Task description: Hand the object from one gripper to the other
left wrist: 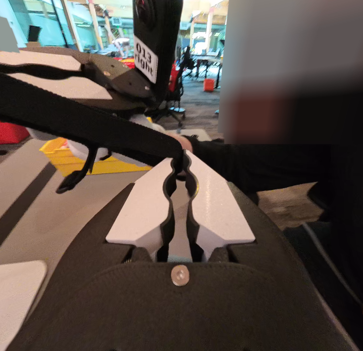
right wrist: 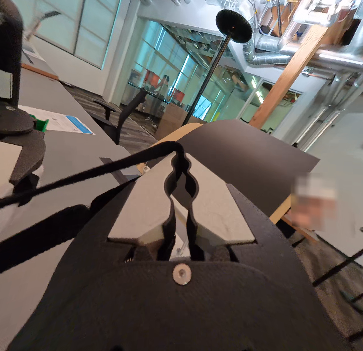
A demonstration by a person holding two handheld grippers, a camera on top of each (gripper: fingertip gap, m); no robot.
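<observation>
A black webbing strap [left wrist: 78, 113] hangs stretched between both grippers above the grey table [left wrist: 39, 213]. My left gripper [left wrist: 181, 156] is shut, its tips pinching one end of the strap. A small black buckle [left wrist: 66, 184] dangles below the strap. The right gripper's white fingers [left wrist: 64, 88] show at upper left with the strap running between them. In the right wrist view my right gripper [right wrist: 179, 155] is shut on the strap [right wrist: 88, 172], which runs down left toward the left gripper's black body [right wrist: 25, 151] at the frame edge.
A yellow bin [left wrist: 64, 156] and a red object [left wrist: 11, 133] stand behind the strap. A person's dark sleeve [left wrist: 235, 160] lies right of my left gripper. A paper sheet [right wrist: 64, 123], a green part [right wrist: 41, 124], an office chair [right wrist: 121, 115] and a dark curved board [right wrist: 245, 151] show in the right wrist view. About 15 centimetres separates my left fingertips from my right.
</observation>
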